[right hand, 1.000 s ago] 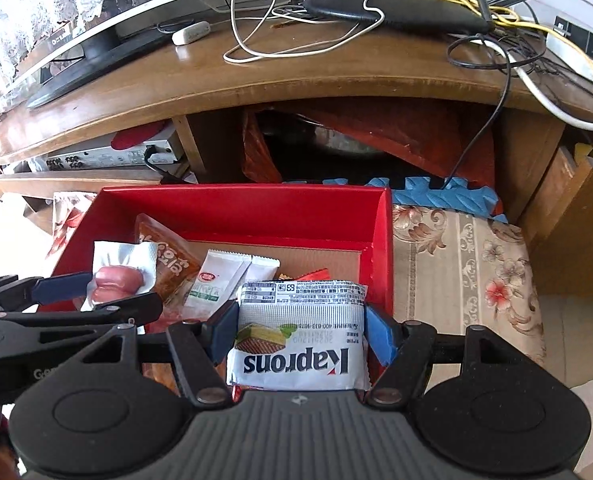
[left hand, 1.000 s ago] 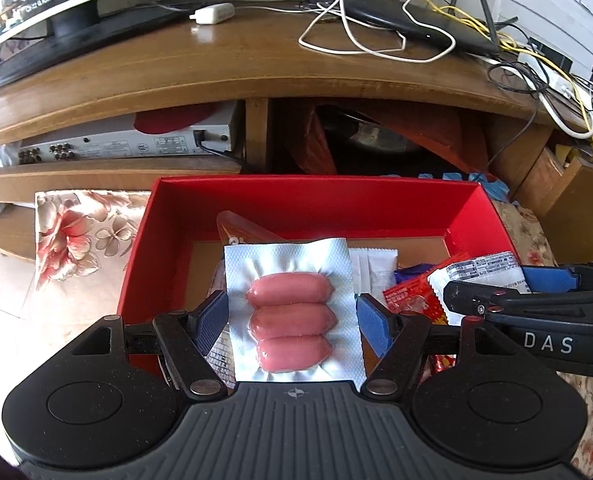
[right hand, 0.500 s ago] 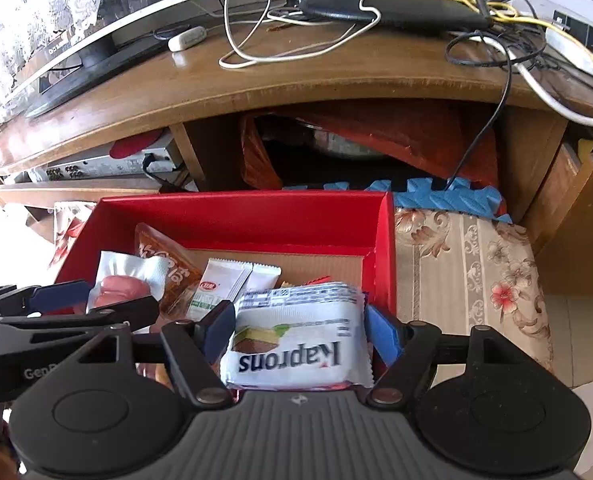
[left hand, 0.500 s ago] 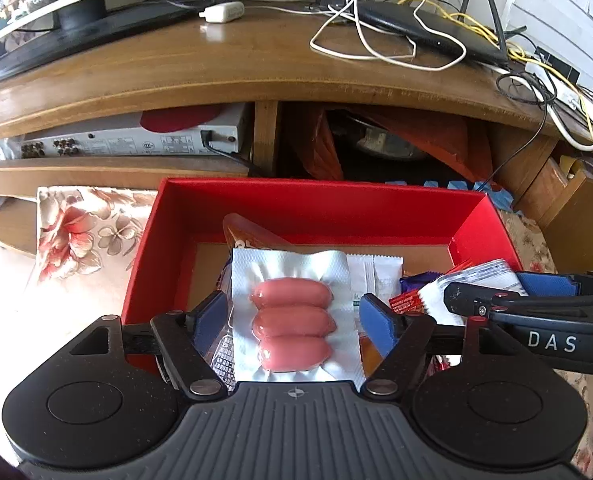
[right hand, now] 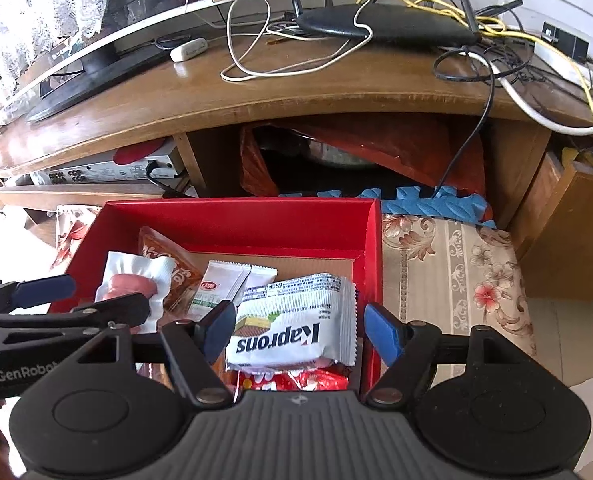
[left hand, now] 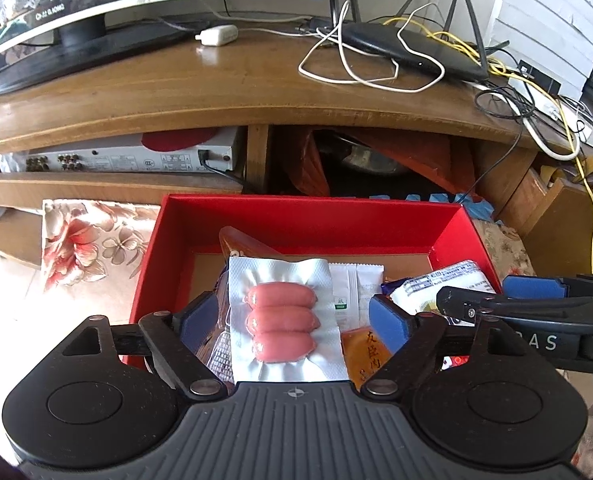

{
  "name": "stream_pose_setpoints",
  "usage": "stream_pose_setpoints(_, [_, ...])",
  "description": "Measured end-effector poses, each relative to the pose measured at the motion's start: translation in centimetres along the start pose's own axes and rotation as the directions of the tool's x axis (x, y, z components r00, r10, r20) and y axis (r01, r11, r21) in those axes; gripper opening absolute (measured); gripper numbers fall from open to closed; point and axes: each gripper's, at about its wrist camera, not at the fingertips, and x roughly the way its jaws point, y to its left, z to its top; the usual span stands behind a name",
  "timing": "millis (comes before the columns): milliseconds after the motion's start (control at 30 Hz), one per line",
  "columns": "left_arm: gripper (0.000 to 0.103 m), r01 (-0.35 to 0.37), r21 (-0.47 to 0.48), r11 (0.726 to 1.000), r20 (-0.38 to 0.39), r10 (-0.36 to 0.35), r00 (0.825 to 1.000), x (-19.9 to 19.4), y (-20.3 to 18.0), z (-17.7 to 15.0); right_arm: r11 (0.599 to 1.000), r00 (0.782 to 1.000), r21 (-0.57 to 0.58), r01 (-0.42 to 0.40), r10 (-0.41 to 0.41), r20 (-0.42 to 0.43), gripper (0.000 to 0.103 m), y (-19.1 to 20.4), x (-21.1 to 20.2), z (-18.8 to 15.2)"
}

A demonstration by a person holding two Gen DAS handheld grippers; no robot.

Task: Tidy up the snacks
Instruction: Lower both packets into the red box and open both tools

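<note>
- Blue-padded left gripper [left hand: 292, 322] sits low in the middle of its wrist view, and its jaws have just been opening. The sausage pack [left hand: 282, 320] lies between the pads with a gap on both sides, so nothing is pinching it.
- Right gripper [right hand: 298, 330] is the same deal, low centre of its own view. Jaws have just been opening a bit, and the Kaprons wafer pack [right hand: 296, 328] lies loose between them, clear of both pads.
- Both packs lie inside the red box [left hand: 316, 216], on top of the other snacks: an orange pouch [right hand: 168, 264], a white sachet [right hand: 216, 284] and some red wrappers [right hand: 296, 380] at the bottom.
- That box sits on a floral cloth [right hand: 448, 268], which shows on the right of the right wrist view.
- Further up the frame is a wooden TV stand [left hand: 216, 92] with a router [left hand: 408, 48] and tangled cables [right hand: 496, 60] on top.
</note>
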Motion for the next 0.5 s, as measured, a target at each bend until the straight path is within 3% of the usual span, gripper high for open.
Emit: stream_pose_setpoints(500, [0.088, -0.007, 0.0, 1.0, 0.016, 0.007, 1.0, -3.4, -0.1, -3.6, 1.0, 1.0, 0.022, 0.006, -0.006, 0.005, 0.069, -0.3, -4.0, -3.5])
